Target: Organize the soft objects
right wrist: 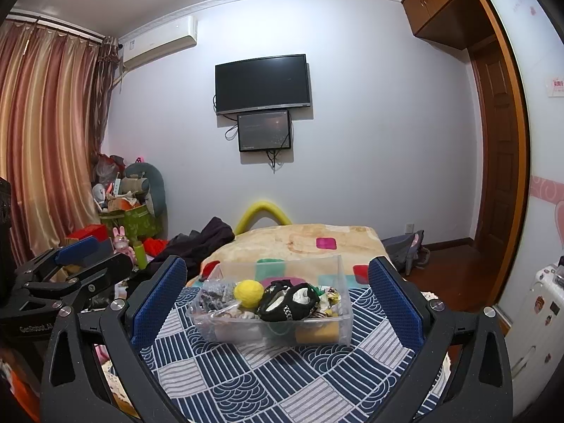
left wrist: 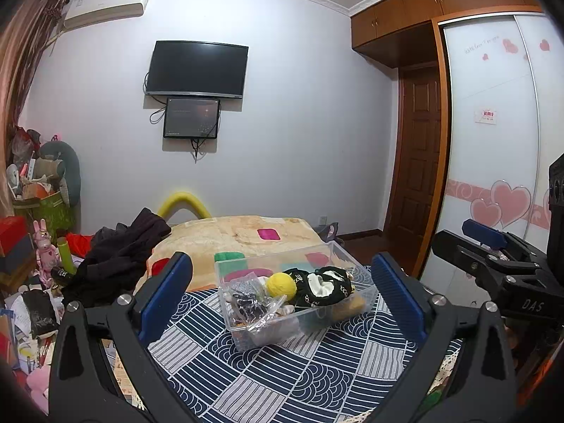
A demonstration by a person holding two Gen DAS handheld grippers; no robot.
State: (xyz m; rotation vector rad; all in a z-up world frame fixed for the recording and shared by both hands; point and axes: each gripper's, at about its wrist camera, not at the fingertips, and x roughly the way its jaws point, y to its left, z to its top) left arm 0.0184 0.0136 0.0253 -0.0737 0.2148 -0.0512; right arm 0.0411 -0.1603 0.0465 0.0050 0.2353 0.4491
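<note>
A clear plastic bin (left wrist: 366, 290) (right wrist: 343, 317) stands on a blue-and-white patterned cloth (left wrist: 282, 363) (right wrist: 275, 373). In it lie a yellow yarn ball (left wrist: 281, 283) (right wrist: 248, 293), black patterned soft items (left wrist: 326, 285) (right wrist: 289, 299) and a clear bag of small dark items (left wrist: 248, 299) (right wrist: 215, 294). My left gripper (left wrist: 282, 296) is open and empty, held back from the bin; it also shows at the left of the right wrist view (right wrist: 88, 257). My right gripper (right wrist: 278, 294) is open and empty, short of the bin; it shows at the right of the left wrist view (left wrist: 490, 246).
A beige blanket with coloured squares (left wrist: 243, 232) (right wrist: 306, 239) covers the bed behind the bin. Dark clothes (left wrist: 120, 257) (right wrist: 197, 243) are heaped at its left. Boxes and toys crowd the left floor (left wrist: 38, 218). A wardrobe (left wrist: 493, 141) and door (right wrist: 500, 162) stand right.
</note>
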